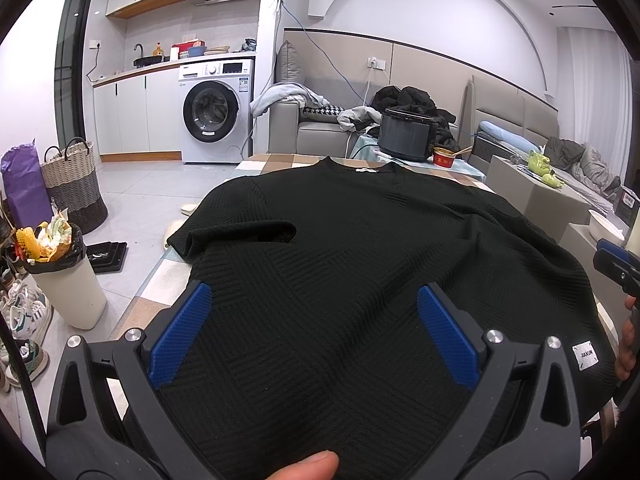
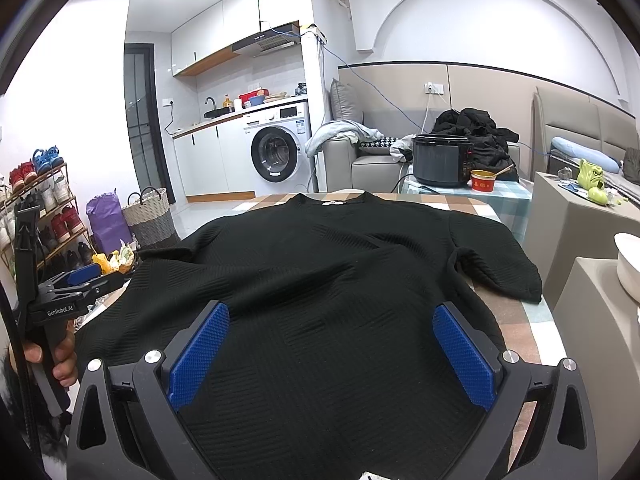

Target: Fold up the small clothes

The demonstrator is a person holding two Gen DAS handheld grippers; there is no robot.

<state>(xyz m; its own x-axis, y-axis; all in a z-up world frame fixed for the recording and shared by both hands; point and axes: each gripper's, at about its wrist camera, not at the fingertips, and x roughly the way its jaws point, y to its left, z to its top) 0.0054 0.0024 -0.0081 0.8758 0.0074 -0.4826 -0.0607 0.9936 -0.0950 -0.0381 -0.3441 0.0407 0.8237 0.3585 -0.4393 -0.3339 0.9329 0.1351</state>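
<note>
Left wrist view: the black shirt (image 1: 360, 260) lies flat on the checkered table (image 1: 168, 280), its hem between the left gripper (image 1: 314, 300)'s 2 spread blue fingers (image 1: 180, 340).

Right wrist view: the right gripper (image 2: 330, 320) is likewise wide apart over the shirt's hem, holding nothing.

**Workspace Layout**

The shirt (image 2: 320, 280) lies spread flat on the table (image 2: 532, 320), collar at the far edge, hem nearest the cameras. The left gripper (image 1: 314, 328) and the right gripper (image 2: 330, 344) sit above the hem, left and right halves respectively. Behind the table stands a cooker (image 2: 440, 162) with a bowl (image 2: 482, 181) just beside it on the right. A sofa (image 2: 372, 164) lies behind the cooker. A washing machine (image 2: 278, 152) stands at far left.
</note>
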